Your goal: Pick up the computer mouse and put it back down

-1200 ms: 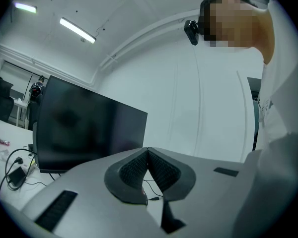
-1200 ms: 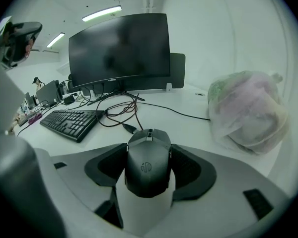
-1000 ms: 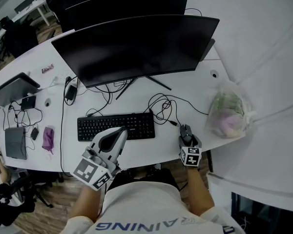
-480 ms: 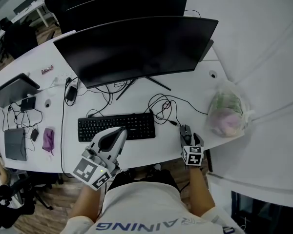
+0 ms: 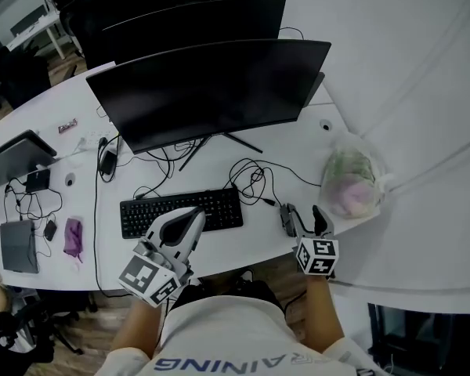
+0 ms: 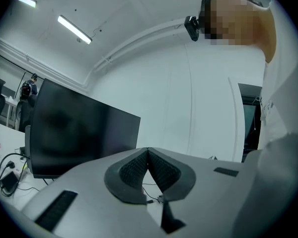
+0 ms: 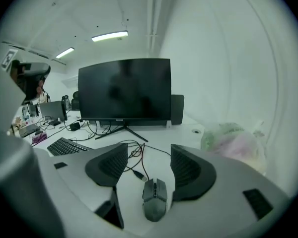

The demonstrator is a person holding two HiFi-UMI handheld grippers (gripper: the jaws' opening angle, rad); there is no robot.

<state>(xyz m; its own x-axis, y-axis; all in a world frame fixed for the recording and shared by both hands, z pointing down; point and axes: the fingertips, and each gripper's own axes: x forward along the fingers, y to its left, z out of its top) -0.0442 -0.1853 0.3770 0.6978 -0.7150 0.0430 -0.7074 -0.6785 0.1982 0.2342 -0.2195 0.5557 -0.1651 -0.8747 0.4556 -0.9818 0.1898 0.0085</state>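
1. The mouse (image 7: pixel 154 199) lies flat on the white desk (image 5: pixel 243 245) near its front edge. Its cable (image 5: pixel 254 180) runs off in loops toward the monitor (image 5: pixel 211 84).
2. Nothing holds the mouse. As I read it, it is either already set back down or not yet picked up (the pictures alone do not settle which). If the lift is yet to come, the whole task remains; if not, the task is all but done.
3. The right gripper (image 7: pixel 148 148) has its fingers spread wide and empty. In the right gripper view the mouse shows in the gap between the two pads, back toward their roots and not at the tips, a little nearer the right-hand pad. Neither pad seems to press on it, and the gripper looks to hang above the desk, tilted down at the mouse.
4. In the head view the mouse (image 5: pixel 287 219) shows just left of the right gripper (image 5: pixel 308 222).
5. The left gripper (image 6: pixel 148 150) is pressed together on nothing. It is held level over the near edge of the keyboard (image 5: pixel 180 211), well apart from the mouse.
6. A plastic bag (image 5: pixel 348 180) sits farther right on the desk, clear of the mouse.
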